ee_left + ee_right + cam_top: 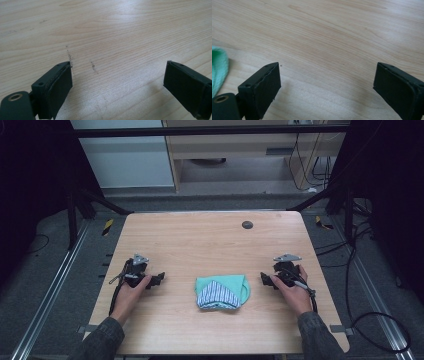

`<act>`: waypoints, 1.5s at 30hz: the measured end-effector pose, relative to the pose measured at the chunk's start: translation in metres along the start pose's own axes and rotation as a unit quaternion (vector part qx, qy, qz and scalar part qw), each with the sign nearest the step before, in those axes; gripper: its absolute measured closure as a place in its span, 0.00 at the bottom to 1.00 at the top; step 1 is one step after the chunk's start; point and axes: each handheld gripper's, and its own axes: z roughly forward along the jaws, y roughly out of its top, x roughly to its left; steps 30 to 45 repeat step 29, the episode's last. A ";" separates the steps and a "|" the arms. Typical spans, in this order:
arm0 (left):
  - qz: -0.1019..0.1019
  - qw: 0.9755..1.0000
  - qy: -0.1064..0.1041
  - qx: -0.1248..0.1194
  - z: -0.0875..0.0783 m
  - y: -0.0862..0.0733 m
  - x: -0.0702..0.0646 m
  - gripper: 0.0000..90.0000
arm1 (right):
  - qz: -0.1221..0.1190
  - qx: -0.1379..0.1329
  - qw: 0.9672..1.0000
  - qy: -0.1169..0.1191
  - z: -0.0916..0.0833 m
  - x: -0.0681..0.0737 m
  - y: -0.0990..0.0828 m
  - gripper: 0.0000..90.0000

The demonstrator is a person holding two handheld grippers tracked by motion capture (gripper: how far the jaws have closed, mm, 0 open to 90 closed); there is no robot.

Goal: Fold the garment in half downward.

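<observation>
**Folded cloth lies between your two open tools**

Folded cloth [222, 291] sits on the near half of the wooden surface [210, 237], roughly midway between your hands. It is mint green, with a blue-and-white striped part showing on its front, and it lies in a compact bundle with nothing touching it.

Your left tool [159, 279] rests low over the surface, to the left of the cloth and clearly apart from it. In the left gripper view [117, 80] its jaws stand wide, with bare wood grain and a few small dark marks between them and nothing held. Your left hand [131, 291] wraps the handle from behind.

Your right tool [264, 279] sits to the right of the cloth, near it but not touching. In the right gripper view [327, 80] its jaws are also spread wide and hold nothing; a green edge of the cloth [219, 67] shows at the far left of that view, just beside the left-hand jaw, outside the gap. Your right hand [295, 290] grips the handle.

Both tools point inward, towards the cloth. A small dark round disc [247, 224] lies on the far part of the surface, well apart from everything else.
</observation>
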 end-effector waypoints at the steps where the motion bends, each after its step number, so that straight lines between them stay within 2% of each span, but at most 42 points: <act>1: 0.003 1.000 0.001 0.004 0.001 0.000 0.001 0.09 | 0.002 0.000 1.000 0.000 0.000 -0.001 0.000 0.08; 5: -0.001 1.000 0.002 0.006 0.003 -0.001 0.002 0.09 | 0.015 0.000 1.000 -0.003 0.003 -0.004 -0.001 0.08; 13: 0.003 1.000 0.005 0.010 0.004 0.000 0.000 0.08 | 0.015 0.002 1.000 -0.012 0.010 -0.003 -0.002 0.08; 15: 0.010 1.000 0.002 0.017 0.005 0.000 0.000 0.06 | 0.020 0.002 1.000 -0.008 0.011 -0.002 -0.002 0.07; 21: 0.010 1.000 0.003 0.018 0.006 0.001 -0.001 0.03 | 0.034 0.005 0.999 -0.007 0.014 -0.001 -0.001 0.05; 23: 0.006 1.000 0.007 0.019 0.005 0.001 -0.003 0.03 | 0.038 0.006 0.999 -0.011 0.014 0.000 -0.001 0.04; 27: -0.012 0.999 0.024 0.023 0.007 0.001 -0.008 0.00 | 0.061 0.012 0.998 -0.032 0.014 0.006 -0.001 0.01; 45: -0.014 0.999 0.025 0.022 0.007 0.001 -0.008 0.00 | 0.063 0.013 0.997 -0.034 0.014 0.006 -0.001 0.00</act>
